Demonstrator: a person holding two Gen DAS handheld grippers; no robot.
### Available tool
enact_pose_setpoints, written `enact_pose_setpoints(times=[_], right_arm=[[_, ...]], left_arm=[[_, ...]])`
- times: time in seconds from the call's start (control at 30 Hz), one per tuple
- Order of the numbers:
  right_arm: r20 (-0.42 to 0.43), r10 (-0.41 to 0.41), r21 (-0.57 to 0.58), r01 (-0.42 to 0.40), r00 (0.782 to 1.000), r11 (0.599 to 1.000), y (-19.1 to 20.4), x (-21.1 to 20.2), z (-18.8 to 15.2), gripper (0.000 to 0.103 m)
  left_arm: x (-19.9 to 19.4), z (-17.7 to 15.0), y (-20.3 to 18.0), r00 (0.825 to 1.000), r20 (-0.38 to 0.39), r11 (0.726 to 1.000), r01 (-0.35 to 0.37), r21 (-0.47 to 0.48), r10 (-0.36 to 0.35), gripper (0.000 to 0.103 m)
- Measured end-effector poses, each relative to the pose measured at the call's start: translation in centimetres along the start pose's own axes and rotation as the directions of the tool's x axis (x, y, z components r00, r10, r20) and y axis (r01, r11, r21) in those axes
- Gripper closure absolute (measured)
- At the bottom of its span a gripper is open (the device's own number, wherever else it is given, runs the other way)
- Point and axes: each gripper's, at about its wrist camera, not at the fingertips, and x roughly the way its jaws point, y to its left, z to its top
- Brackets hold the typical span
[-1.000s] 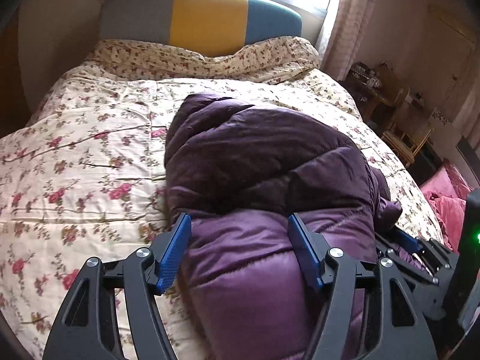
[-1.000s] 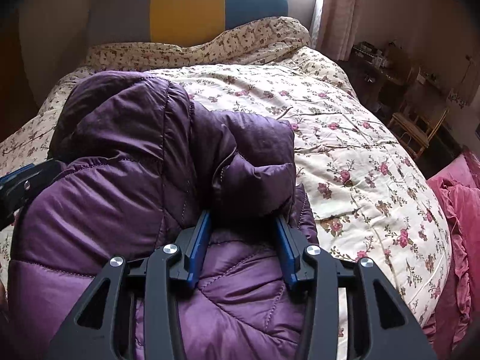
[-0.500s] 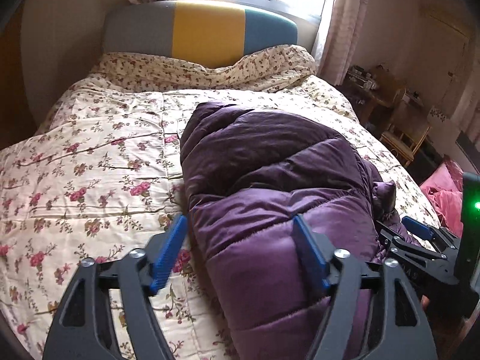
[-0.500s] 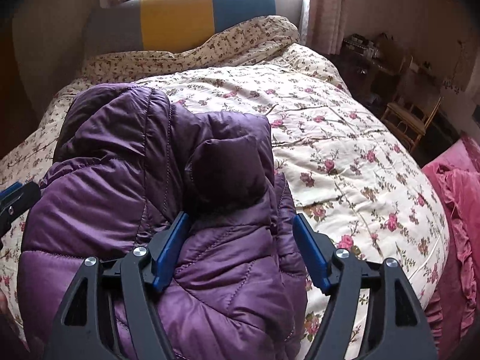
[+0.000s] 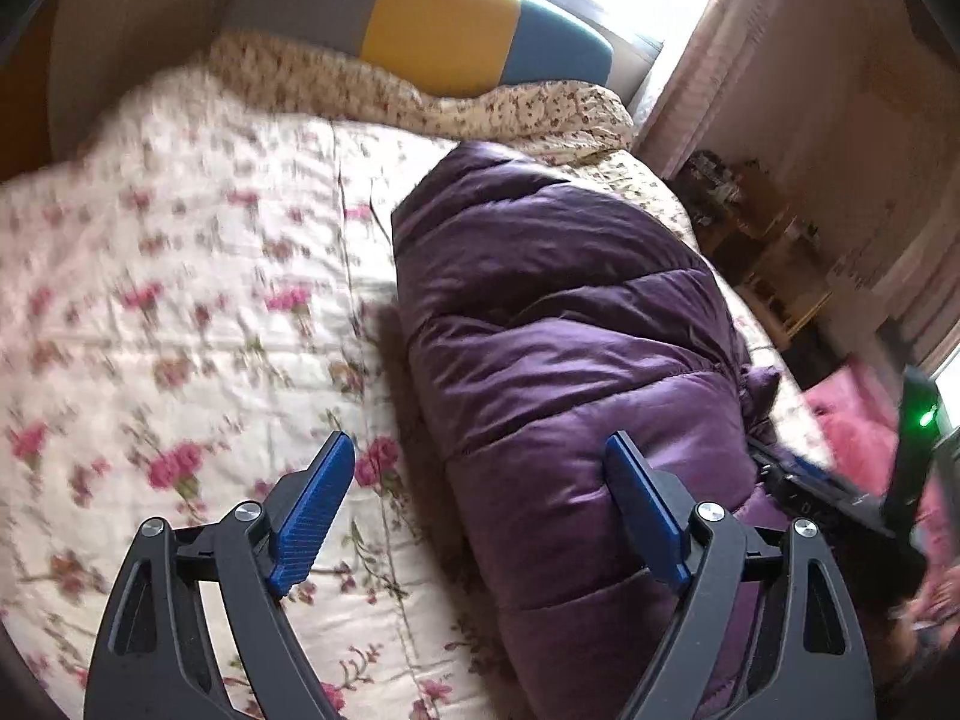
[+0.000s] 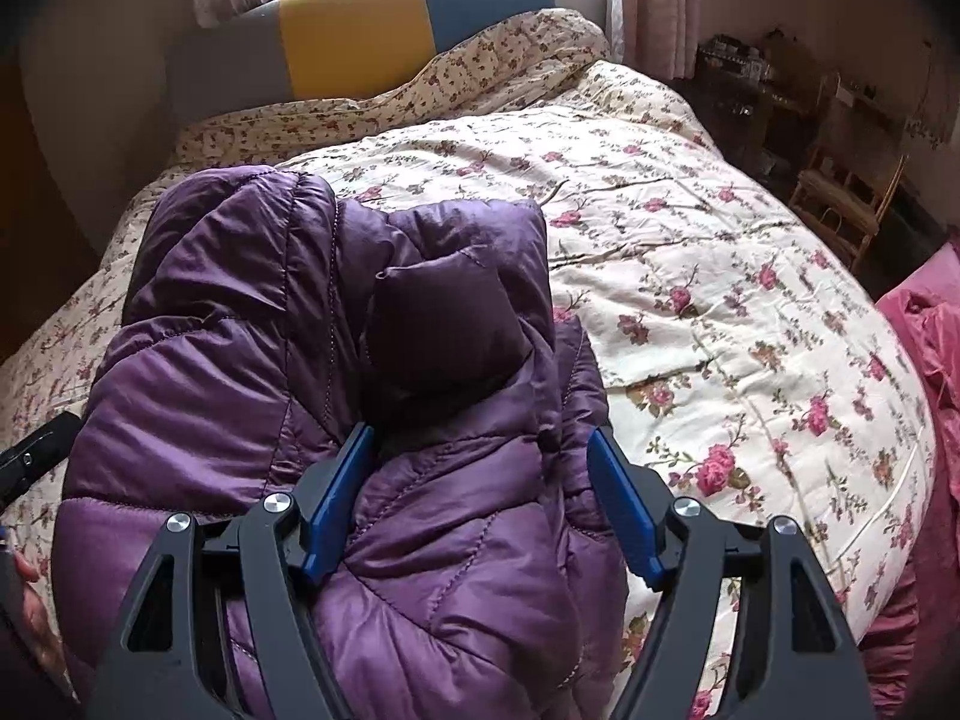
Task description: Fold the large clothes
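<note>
A purple puffer jacket (image 5: pixel 570 348) lies folded into a long bundle on the floral quilt (image 5: pixel 180 312). It also shows in the right wrist view (image 6: pixel 336 360), with a dark folded part on top. My left gripper (image 5: pixel 480 498) is open over the jacket's left edge, one finger above the quilt, the other over the jacket. My right gripper (image 6: pixel 480 498) is open and straddles the jacket's near right part, holding nothing. The right gripper's body also shows at the right of the left wrist view (image 5: pixel 840 492).
The bed has a grey, yellow and teal headboard (image 6: pixel 360 42) under a window. A pink ruffled cloth (image 6: pixel 936 360) lies at the bed's right edge. A wooden chair (image 6: pixel 846 204) and cluttered furniture stand at the right by the wall.
Both grippers have opened and let go of the jacket. The left gripper has drawn back and shifted left, off the jacket's middle. The jacket now rests on the quilt.
</note>
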Motion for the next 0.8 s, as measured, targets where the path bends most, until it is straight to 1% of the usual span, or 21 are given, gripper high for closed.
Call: enact_pose_setpoints(times=[0.07, 0.1, 0.17, 0.23, 0.3, 0.4, 0.43, 0.47, 0.5, 0.53, 0.6, 0.63, 0.67, 0.73, 0.77, 0.8], right_arm=[[-0.005, 0.015, 0.012, -0.015, 1.0, 1.0, -0.2, 0.1, -0.2, 0.03], [-0.007, 0.021, 0.019, -0.021, 1.0, 1.0, -0.4, 0.2, -0.3, 0.028], [-0.016, 0.042, 0.038, -0.041, 0.999, 0.998, -0.8, 0.6, -0.5, 0.028], [-0.02, 0.055, 0.043, -0.054, 0.998, 0.998, -1.0, 0.8, -0.6, 0.028], [-0.023, 0.059, 0.034, -0.058, 0.998, 0.998, -1.0, 1.0, -0.6, 0.028], [-0.024, 0.07, 0.034, -0.069, 0.997, 0.997, -1.0, 1.2, -0.6, 0.029], [-0.027, 0.08, 0.036, -0.079, 0.996, 0.996, -1.1, 1.4, -0.6, 0.031], [-0.029, 0.094, 0.037, -0.093, 0.995, 0.995, -1.1, 1.4, -0.6, 0.033], [-0.03, 0.104, 0.035, -0.103, 0.994, 0.994, -1.1, 1.5, -0.6, 0.037], [-0.031, 0.109, 0.033, -0.108, 0.994, 0.994, -1.0, 1.5, -0.6, 0.041], [-0.031, 0.115, 0.022, -0.115, 0.993, 0.993, -0.8, 1.5, -0.6, 0.046], [-0.031, 0.12, 0.016, -0.119, 0.992, 0.993, -0.6, 1.5, -0.6, 0.051], [-0.03, 0.123, 0.01, -0.123, 0.992, 0.992, -0.5, 1.4, -0.6, 0.053], [-0.022, 0.126, -0.014, -0.126, 0.992, 0.992, 0.1, 1.1, -0.6, 0.064], [-0.017, 0.128, -0.026, -0.128, 0.992, 0.991, 0.4, 0.9, -0.6, 0.067], [-0.013, 0.132, -0.035, -0.132, 0.991, 0.991, 0.6, 0.8, -0.7, 0.073]], left_arm=[[0.5, 0.0, 0.9, 0.999, -0.027, 0.998, 0.045, -0.054, -0.046, 0.019], [0.9, -0.1, 1.3, 0.995, -0.044, 0.993, 0.083, -0.086, -0.087, 0.019], [1.7, -0.4, 2.1, 0.984, -0.067, 0.976, 0.151, -0.159, -0.164, 0.018], [2.4, -0.7, 2.6, 0.975, -0.076, 0.96, 0.191, -0.204, -0.21, 0.018], [2.9, -0.9, 2.6, 0.967, -0.086, 0.949, 0.215, -0.23, -0.24, 0.018], [3.5, -0.9, 1.9, 0.958, -0.094, 0.943, 0.243, -0.228, -0.27, 0.018], [3.7, -0.8, 1.4, 0.953, -0.099, 0.939, 0.26, -0.224, -0.288, 0.019], [3.9, -0.5, 1.1, 0.948, -0.103, 0.937, 0.273, -0.22, -0.3, 0.023], [4.1, -0.4, 0.5, 0.944, -0.108, 0.935, 0.285, -0.209, -0.312, 0.023], [4.2, -0.3, -0.1, 0.945, -0.109, 0.939, 0.284, -0.193, -0.308, 0.024], [4.3, -0.2, -1.0, 0.947, -0.109, 0.946, 0.282, -0.162, -0.301, 0.03], [4.2, -0.1, -1.2, 0.949, -0.107, 0.948, 0.282, -0.147, -0.298, 0.036], [4.0, -0.1, -1.3, 0.949, -0.104, 0.949, 0.282, -0.138, -0.297, 0.044], [3.4, -0.1, -1.4, 0.948, -0.1, 0.95, 0.289, -0.117, -0.301, 0.053], [3.2, -0.1, -1.3, 0.948, -0.1, 0.95, 0.292, -0.112, -0.303, 0.057], [2.8, -0.1, -1.2, 0.947, -0.097, 0.949, 0.297, -0.106, -0.307, 0.058]])
